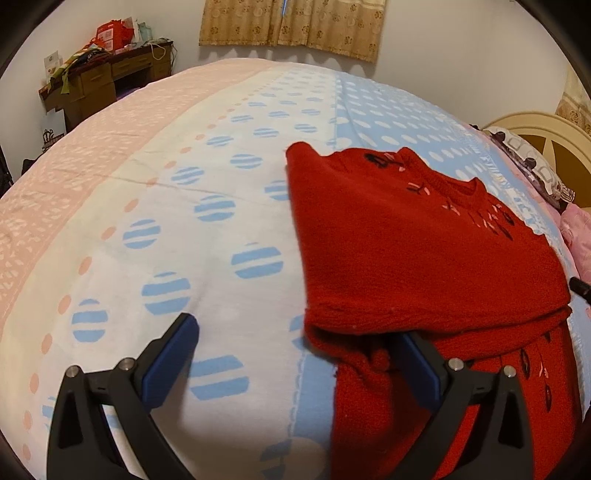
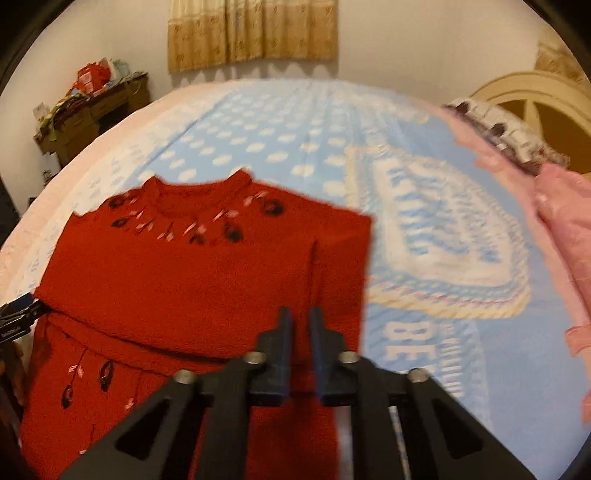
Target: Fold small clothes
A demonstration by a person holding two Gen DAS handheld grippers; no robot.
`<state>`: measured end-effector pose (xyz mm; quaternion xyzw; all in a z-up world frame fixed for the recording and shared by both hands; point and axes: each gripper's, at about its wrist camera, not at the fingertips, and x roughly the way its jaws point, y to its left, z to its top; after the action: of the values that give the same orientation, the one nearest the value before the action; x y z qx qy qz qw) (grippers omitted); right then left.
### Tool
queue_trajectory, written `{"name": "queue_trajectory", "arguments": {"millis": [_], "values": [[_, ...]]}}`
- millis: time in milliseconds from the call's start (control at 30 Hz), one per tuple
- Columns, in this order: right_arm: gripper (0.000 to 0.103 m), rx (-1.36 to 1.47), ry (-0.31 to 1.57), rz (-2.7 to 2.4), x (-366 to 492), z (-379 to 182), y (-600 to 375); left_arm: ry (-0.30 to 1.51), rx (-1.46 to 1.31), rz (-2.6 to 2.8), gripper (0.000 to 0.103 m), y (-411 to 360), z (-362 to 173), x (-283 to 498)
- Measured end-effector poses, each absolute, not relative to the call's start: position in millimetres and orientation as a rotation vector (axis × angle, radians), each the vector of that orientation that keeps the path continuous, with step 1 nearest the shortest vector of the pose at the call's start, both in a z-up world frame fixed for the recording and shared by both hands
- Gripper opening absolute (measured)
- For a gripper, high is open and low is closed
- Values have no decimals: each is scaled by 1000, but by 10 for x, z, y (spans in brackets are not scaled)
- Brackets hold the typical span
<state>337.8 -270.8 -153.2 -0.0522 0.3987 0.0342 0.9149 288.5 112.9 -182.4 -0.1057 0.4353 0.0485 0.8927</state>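
A red knit sweater with dark and pink embroidery lies on the bed, its upper part folded down over the lower part. My left gripper stands wide open at the sweater's near left corner. One of its blue pads rests against the folded edge, the other over bare sheet. In the right wrist view the sweater fills the lower left. My right gripper has its jaws drawn almost together on a raised ridge of the red knit near the sweater's right edge. The left gripper's tip shows at the far left.
The bed sheet is pink, white and blue with dotted patterns. A cluttered wooden desk stands at the back left under a curtain. A cream headboard, patterned pillows and pink bedding lie to the right.
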Motion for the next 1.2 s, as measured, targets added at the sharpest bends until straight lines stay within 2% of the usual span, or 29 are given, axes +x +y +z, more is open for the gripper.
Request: {"name": "queue_trajectory", "arguments": {"millis": [267, 300, 333, 367, 400, 567, 667, 733, 767, 800, 867, 1000, 1100, 1200], "values": [[5, -19, 864, 115, 3421, -1598, -2853, 906, -220, 102, 103, 1138, -1831, 2901], [21, -7, 864, 134, 3430, -1590, -2838, 908, -217, 102, 103, 1135, -1833, 2897], [40, 7, 870, 151, 3446, -1578, -2820, 908, -216, 102, 103, 1134, -1833, 2894], [85, 18, 871, 163, 3446, -1568, -2803, 907, -219, 101, 103, 1143, -1834, 2887], [92, 39, 854, 176, 3435, -1544, -2788, 906, -220, 100, 103, 1141, -1832, 2883], [90, -2, 856, 177, 3480, -1578, -2611, 904, -224, 97, 103, 1148, -1831, 2873], [63, -31, 902, 169, 3561, -1703, -2547, 903, -227, 95, 103, 1151, -1830, 2877], [40, -47, 941, 162, 3619, -1818, -2519, 903, -228, 96, 103, 1147, -1827, 2873], [22, -58, 934, 153, 3612, -1828, -2520, 902, -229, 96, 103, 1150, -1827, 2871], [14, -68, 913, 146, 3584, -1805, -2517, 901, -228, 97, 103, 1149, -1827, 2869], [9, -61, 859, 154, 3493, -1682, -2527, 897, -235, 99, 103, 1163, -1822, 2866], [8, -109, 747, 141, 3284, -1383, -2549, 890, -253, 110, 103, 1195, -1814, 2856], [8, -105, 764, 107, 3328, -1382, -2657, 894, -251, 111, 103, 1192, -1818, 2861], [8, -103, 837, 45, 3441, -1611, -2796, 896, -251, 111, 103, 1196, -1818, 2870]]}}
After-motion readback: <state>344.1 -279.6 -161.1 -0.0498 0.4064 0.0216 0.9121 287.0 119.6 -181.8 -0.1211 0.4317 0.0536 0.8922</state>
